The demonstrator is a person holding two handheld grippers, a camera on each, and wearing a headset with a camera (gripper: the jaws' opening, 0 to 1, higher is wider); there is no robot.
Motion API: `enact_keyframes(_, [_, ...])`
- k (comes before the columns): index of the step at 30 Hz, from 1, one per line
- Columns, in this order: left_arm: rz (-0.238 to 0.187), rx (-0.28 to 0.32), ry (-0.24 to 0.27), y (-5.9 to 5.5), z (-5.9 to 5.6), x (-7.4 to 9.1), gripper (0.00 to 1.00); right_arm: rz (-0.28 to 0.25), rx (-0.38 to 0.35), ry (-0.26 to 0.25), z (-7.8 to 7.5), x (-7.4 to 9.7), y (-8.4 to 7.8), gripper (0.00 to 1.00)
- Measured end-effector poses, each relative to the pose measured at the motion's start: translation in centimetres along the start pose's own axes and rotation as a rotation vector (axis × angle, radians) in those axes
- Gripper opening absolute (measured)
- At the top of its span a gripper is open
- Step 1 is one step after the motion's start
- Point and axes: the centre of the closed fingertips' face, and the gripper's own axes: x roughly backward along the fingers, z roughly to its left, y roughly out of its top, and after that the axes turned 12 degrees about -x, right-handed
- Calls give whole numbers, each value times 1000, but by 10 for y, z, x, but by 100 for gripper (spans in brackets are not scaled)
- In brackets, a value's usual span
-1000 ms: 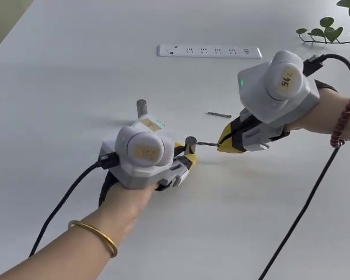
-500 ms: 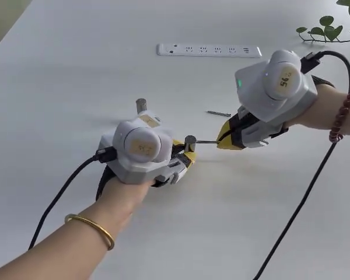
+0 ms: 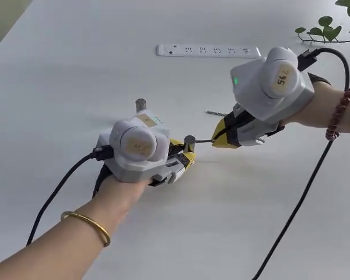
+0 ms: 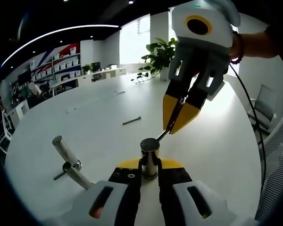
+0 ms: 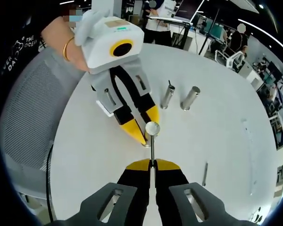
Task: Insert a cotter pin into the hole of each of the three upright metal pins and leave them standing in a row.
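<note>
Clamping metal pin (image 4: 150, 149), left gripper (image 4: 151, 165); cotter pin (image 5: 152, 149) in right gripper (image 5: 152, 165)

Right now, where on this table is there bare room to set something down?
Bare table stretches left of the power strip and left gripper, and between the two cables nearest you. It's crowded in the middle: the cotter pin in the right gripper meets the held metal pin, with a loose cotter pin and another pin close behind.

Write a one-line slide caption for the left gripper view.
Left gripper grips a metal pin; right gripper points a cotter pin at it.
</note>
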Motion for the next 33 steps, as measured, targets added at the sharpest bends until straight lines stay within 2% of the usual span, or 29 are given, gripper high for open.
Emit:
enact_keyframes(18, [-9,17,8,-2,0,-2,11,-19,-28,19,3,-2,6,0])
enact_keyframes(22, [-11,19,5,-2,0,-3,11,-37,-33,28,4,-3,13,0])
enact_keyframes(33, [-17,55,20,-3,0,-2,11,-65,-45,27,0,-11,18,0])
